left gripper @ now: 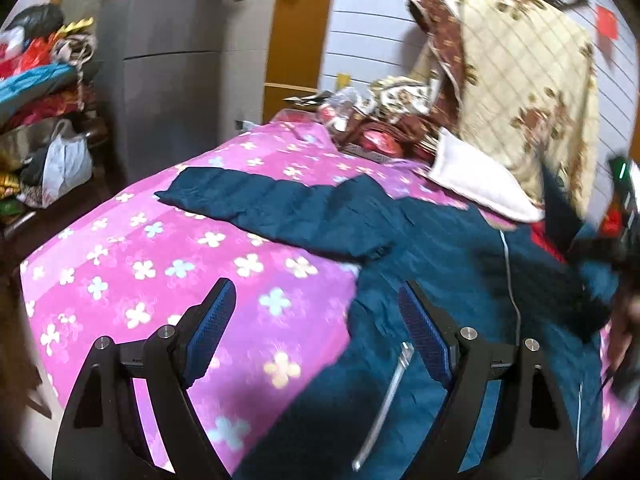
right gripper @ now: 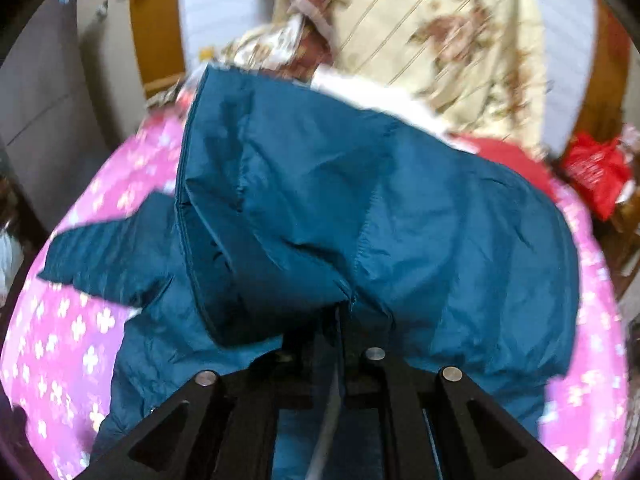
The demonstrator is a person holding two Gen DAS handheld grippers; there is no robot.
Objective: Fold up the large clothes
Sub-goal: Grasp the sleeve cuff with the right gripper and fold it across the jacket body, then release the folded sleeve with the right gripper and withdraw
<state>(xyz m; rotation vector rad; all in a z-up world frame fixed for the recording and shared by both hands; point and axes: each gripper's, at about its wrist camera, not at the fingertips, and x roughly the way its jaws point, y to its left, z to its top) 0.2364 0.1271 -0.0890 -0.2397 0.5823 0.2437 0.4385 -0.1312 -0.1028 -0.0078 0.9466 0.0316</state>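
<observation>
Left wrist view: your left gripper [left gripper: 314,330] has its jaws wide apart, nothing between the blue pads [left gripper: 210,332]. It hangs over the near edge of the bed, where the teal jacket [left gripper: 432,264] meets the pink flowered bedspread [left gripper: 132,248]. The left finger is over bare bedspread, the right finger over the jacket's front panel. The jacket lies spread across the right half of the bed. One sleeve [left gripper: 256,196] stretches out flat to the left across the bedspread. A silver zipper pull [left gripper: 386,400] lies on the panel just beside the right finger. A white line runs down the jacket further right. A white pillow [left gripper: 476,184] sits past the jacket's far edge, with a cream floral quilt [left gripper: 524,80] propped against the wall behind it. A grey cabinet [left gripper: 172,64] stands beyond the bed on the left, next to a pile of bags and cloth [left gripper: 44,92]. The right edge of this frame is motion-blurred; something dark is there, but you can't tell what.

Right wrist view: your right gripper [right gripper: 344,316] has its jaws together, clamped on a fold of the teal jacket [right gripper: 320,184]. The fabric bunches at the fingertips and hangs lifted in front of the lens, covering most of the frame. The flat sleeve [right gripper: 100,256] shows lower left on the bedspread [right gripper: 60,340]. A red bag [right gripper: 596,168] sits at the far right. Frame is blurred.
</observation>
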